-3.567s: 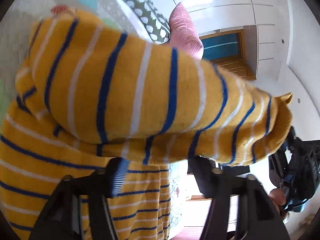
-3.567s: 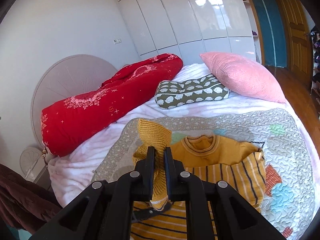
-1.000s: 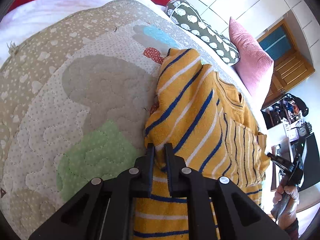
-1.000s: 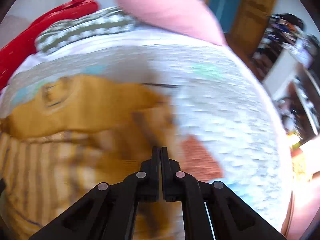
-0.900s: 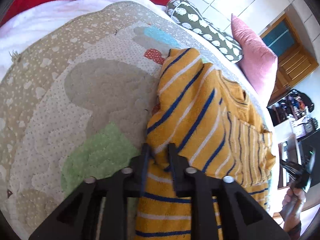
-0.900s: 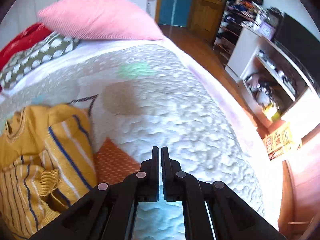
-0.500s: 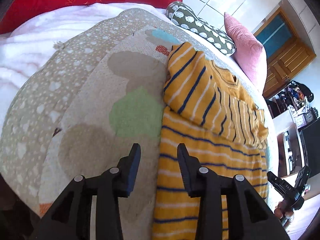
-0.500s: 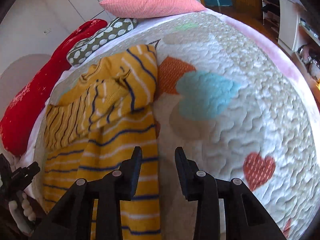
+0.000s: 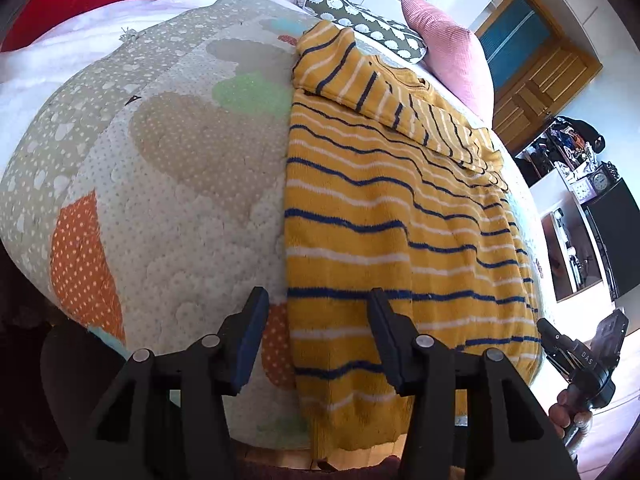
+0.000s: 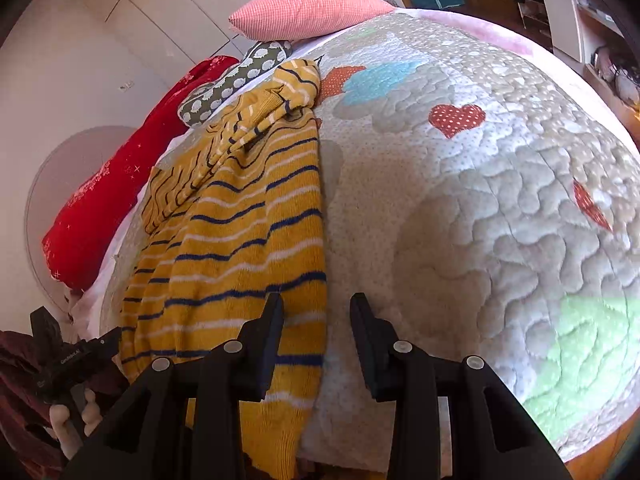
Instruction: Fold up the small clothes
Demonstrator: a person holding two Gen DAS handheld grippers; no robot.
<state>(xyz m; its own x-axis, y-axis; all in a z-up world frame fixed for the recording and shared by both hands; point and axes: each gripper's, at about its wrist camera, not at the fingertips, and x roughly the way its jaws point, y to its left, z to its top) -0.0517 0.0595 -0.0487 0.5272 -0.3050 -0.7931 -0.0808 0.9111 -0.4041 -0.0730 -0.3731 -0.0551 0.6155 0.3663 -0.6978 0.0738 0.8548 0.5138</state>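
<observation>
A small mustard-yellow sweater (image 9: pixel 400 216) with blue and white stripes lies flat on the quilt, both sleeves folded across its chest near the collar. It also shows in the right wrist view (image 10: pixel 240 240). My left gripper (image 9: pixel 316 312) is open and empty, straddling the sweater's left hem corner at the bed's near edge. My right gripper (image 10: pixel 316 320) is open and empty, straddling the sweater's right hem edge. The right gripper also shows in a hand at the right edge of the left wrist view (image 9: pixel 580 360).
The patchwork quilt (image 9: pixel 168 168) covers the bed. A red rolled duvet (image 10: pixel 112 184), a green dotted pillow (image 9: pixel 360 20) and a pink pillow (image 10: pixel 308 12) lie at the head. A wooden door (image 9: pixel 536 72) and shelves (image 9: pixel 572 160) stand beyond the bed.
Both grippers let go of the folded sleeves, pulled back to the hem end of the sweater and opened wider. The sweater now lies flat with its sleeves crossed.
</observation>
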